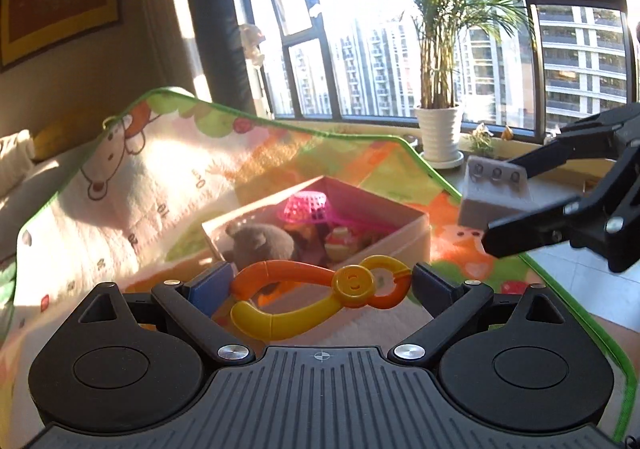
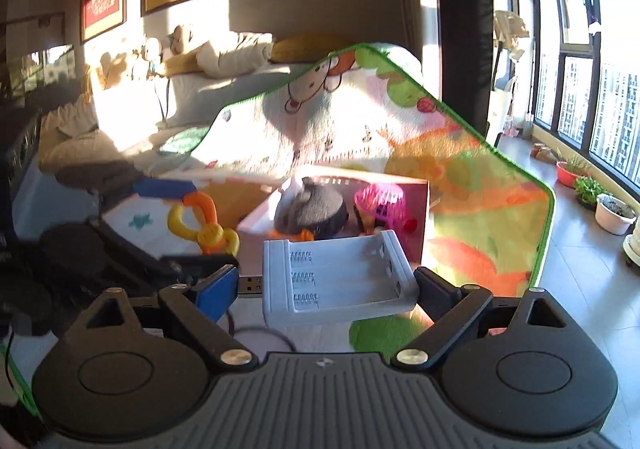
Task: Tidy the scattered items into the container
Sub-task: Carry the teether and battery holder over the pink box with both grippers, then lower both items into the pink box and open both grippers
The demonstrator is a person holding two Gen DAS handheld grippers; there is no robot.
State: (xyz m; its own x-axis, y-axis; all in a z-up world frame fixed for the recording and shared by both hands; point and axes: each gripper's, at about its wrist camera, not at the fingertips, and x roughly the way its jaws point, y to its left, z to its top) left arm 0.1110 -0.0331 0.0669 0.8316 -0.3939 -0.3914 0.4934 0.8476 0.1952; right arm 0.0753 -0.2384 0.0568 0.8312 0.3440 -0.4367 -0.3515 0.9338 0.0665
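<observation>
While both grippers are loaded and raised above the mat, the count of items reads as follows. Left gripper [image 1: 322,283]: closed across a toy pair of tongs [image 1: 316,295] in orange and yellow plastic, gripped end to end between the blue pads, held in the air short of the box. Right gripper [image 2: 326,285]: closed on a grey battery charger [image 2: 336,281], an open tray with spring contacts and a USB plug at its left end; a thin dark cable seems to trail below it, though where it ends cannot be told. Container: a shallow cardboard box [image 1: 416,237] resting on the patterned play mat [image 1: 120,185], just ahead of both grippers. Already inside it: a grey plush toy [image 1: 262,243], a pink mesh basket [image 1: 306,205] lying upturned, and some small items, possibly toy food, too blurred to name. Loose on the mat: nothing further can be made out in either view, though parts of the mat are hidden behind the grippers. Judged status: well advanced, with several pieces stowed and two in transit. Outstanding: carrying the tongs and the charger over the box rim and letting them go there.
</observation>
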